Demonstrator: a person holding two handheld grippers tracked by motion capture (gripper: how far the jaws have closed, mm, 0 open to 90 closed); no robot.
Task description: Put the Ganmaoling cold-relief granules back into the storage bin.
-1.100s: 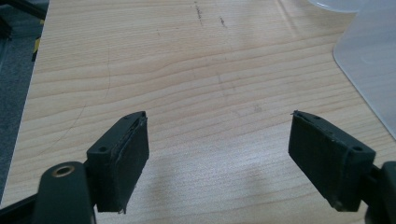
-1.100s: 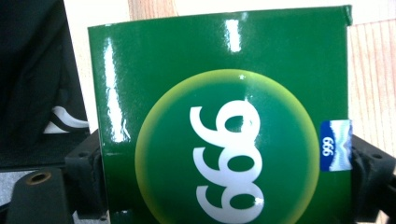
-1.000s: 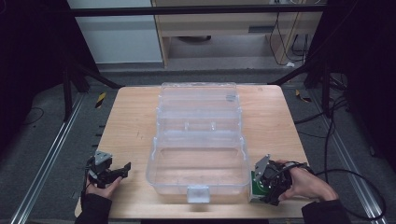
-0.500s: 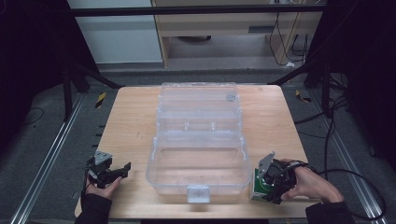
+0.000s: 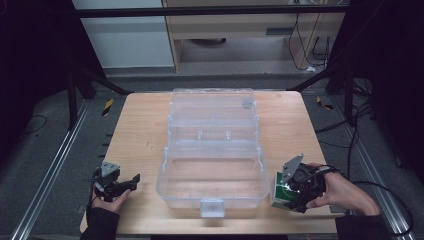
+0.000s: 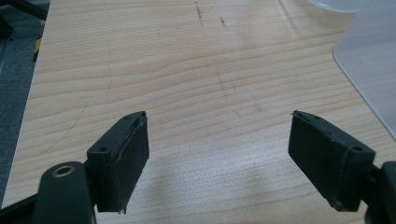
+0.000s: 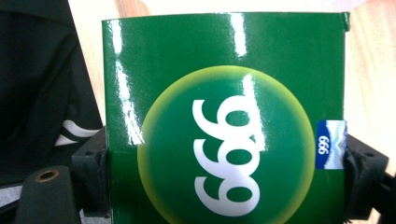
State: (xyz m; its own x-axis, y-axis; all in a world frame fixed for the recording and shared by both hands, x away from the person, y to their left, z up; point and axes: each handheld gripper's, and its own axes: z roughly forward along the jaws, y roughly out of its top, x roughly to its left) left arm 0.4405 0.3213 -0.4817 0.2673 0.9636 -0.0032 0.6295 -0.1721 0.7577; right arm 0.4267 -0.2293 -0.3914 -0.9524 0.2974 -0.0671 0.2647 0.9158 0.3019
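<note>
Green carton (image 7: 224, 121) printed with a white "999" in a yellow-edged circle sat clamped between the fingers of the right gripper (image 7: 224, 163), one black pad pressed against each side of the carton, as seen in the right gripper view. A small blue label (image 7: 330, 144) bearing the same number lay on the carton beside one pad. In the high view, the carton (image 5: 278, 196) stood at the near right of the wooden counter (image 5: 135, 135), just beside the near right corner of the clear plastic case, with the right gripper (image 5: 295, 192) closed around it and the person's right hand (image 5: 345, 192) behind it.

At the near left edge of the counter, the left gripper (image 5: 131, 181) was held in the left hand (image 5: 107, 200), well apart from the case. The left gripper view showed its fingers (image 6: 122, 161) spread wide with nothing between them, above bare wood grain (image 6: 201, 84).

Clear plastic case (image 5: 212, 150) lay open in the middle of the counter, with its latch tab (image 5: 212, 207) on the near wall and its lid folded away toward the far edge. Both halves held nothing.
</note>
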